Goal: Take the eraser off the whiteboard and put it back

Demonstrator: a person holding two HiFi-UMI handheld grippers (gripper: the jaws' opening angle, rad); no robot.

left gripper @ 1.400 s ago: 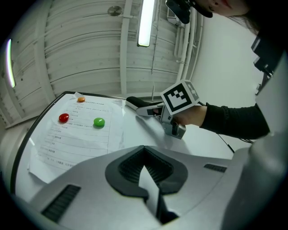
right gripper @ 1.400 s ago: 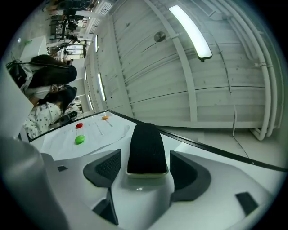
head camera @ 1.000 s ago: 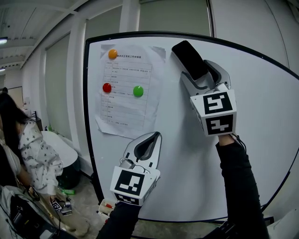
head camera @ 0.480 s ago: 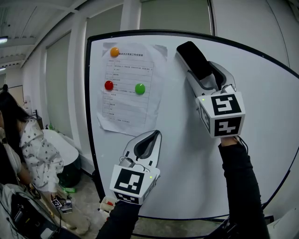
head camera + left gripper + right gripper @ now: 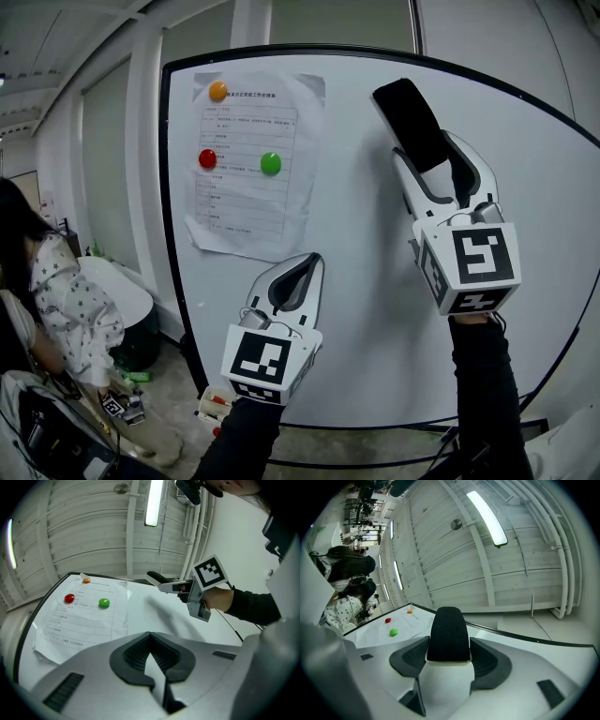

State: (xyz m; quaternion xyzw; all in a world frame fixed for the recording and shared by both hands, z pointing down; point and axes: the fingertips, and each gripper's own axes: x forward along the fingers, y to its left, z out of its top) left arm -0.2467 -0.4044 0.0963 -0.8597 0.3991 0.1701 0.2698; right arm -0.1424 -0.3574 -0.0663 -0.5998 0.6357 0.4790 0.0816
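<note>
Step in hand: by my reading the eraser is being carried just off the whiteboard, so the taking-off half is looking done and the putting-back half is coming up
Right gripper: its jaws have just been closing with the eraser between them, and they are now clasping it by its two long sides, pads pressing on the white body
Eraser: it is standing up out of the jaws at the upper right of the board, its black felt face showing toward the head camera; in the left gripper view it is casting a separate shadow on the board, which is suggesting a gap, not contact
Left gripper: it is hovering lower and left of centre, near the board, jaws clenched together with nothing between them, taking no part
Paper sheet: hanging at the board's upper left under an orange magnet, a red magnet and a green magnet, well apart from the eraser
Next move: calling for laying the eraser flat on a bare patch at the right, keeping clear of the sheet, and letting the jaws go only once it is holding by itself; releasing early is risking a drop
</note>
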